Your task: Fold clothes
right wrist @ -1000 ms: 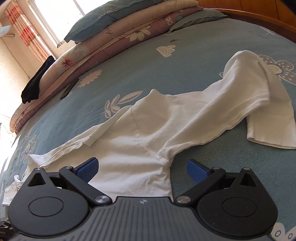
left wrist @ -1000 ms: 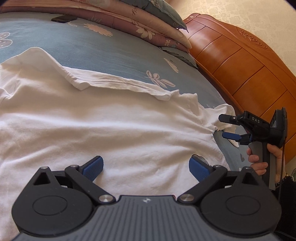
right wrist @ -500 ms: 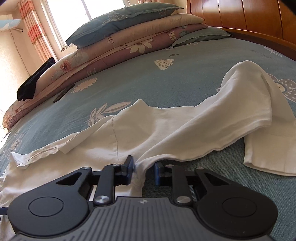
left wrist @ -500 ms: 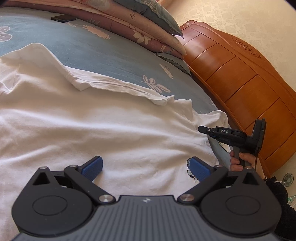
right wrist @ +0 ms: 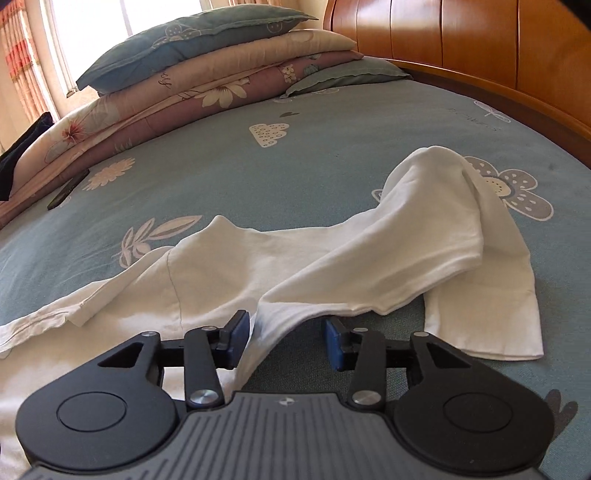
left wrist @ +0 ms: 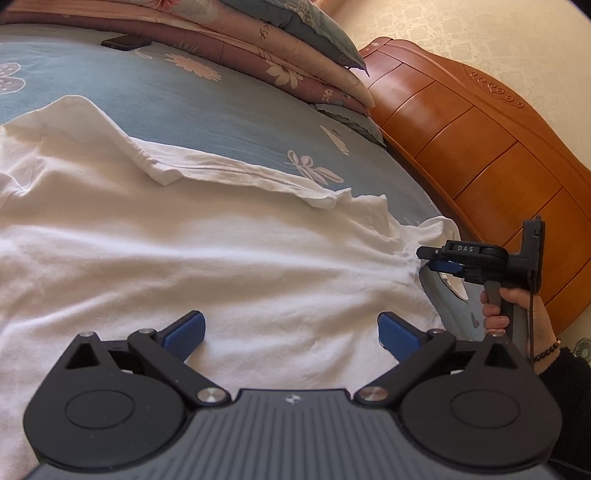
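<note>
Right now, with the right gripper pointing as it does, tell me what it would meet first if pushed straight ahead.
The right gripper would run first into the white cotton T-shirt: a raised fold at the sleeve seam lies between its half-open blue pads. Beyond that comes the blue-grey flowered bed sheet, though depth is hard to judge.

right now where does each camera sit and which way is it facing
Left wrist: on the left gripper, low over the white shirt, looking across the bed toward the headboard; its own jaws stand wide open, and the right gripper and hand show at the shirt's edge.
Right wrist: on the right gripper, at the shirt's edge, looking toward the pillows and window; its jaws are part open around a fold.
Shared: shirt, pillows, headboard, phone.
</note>
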The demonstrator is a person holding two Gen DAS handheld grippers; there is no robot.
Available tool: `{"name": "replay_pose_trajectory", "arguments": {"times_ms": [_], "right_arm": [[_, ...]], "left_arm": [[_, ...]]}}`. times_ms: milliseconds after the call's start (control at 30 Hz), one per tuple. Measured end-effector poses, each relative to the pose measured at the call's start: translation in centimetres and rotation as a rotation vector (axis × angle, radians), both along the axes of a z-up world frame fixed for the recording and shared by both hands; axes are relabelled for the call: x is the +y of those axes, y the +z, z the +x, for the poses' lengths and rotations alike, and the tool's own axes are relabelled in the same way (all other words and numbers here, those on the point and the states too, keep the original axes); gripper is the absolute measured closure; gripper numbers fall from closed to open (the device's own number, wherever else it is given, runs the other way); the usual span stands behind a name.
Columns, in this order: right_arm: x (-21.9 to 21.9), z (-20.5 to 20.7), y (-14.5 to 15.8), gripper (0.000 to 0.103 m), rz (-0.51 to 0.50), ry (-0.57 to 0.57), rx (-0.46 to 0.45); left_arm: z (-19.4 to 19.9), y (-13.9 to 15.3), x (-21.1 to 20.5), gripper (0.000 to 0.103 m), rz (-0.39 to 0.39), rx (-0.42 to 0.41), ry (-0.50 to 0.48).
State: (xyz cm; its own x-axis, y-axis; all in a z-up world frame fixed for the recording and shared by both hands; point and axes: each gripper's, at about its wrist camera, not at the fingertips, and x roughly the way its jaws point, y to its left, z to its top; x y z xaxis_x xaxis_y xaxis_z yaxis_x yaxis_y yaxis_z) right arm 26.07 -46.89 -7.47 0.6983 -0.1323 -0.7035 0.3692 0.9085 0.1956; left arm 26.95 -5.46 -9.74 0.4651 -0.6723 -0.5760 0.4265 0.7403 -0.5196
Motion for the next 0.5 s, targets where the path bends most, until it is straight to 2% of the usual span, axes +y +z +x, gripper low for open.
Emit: {"name": "replay_pose_trajectory", "arguments": {"times_ms": [100, 200, 400, 433, 500], "right_arm": [[1.3, -1.8, 1.8, 0.055, 0.041, 0.052, -0.008], [3.8, -2.3, 2.3, 0.055, 0.179, 0.231, -0.028], [8.5, -0.2, -0.6, 0.055, 0.181, 0.376, 0.074], [9.3, 0.2, -1.1, 0.058, 0.182, 0.400, 0.092], [9.2, 0.8, -1.4, 0.059, 0.161, 0.382, 0.051]], "left_arm": [[0.1, 0.2, 0.4, 0.003, 0.010, 0.003, 0.026], [0.2, 0.0, 0.4, 0.003, 0.025, 0.017, 0.033], [0.3, -0.3, 0.3, 0.003, 0.039, 0.011, 0.029], [0.3, -0.3, 0.3, 0.003, 0.037, 0.012, 0.028], [0.3, -0.3, 0.3, 0.003, 0.038, 0.013, 0.026]]}}
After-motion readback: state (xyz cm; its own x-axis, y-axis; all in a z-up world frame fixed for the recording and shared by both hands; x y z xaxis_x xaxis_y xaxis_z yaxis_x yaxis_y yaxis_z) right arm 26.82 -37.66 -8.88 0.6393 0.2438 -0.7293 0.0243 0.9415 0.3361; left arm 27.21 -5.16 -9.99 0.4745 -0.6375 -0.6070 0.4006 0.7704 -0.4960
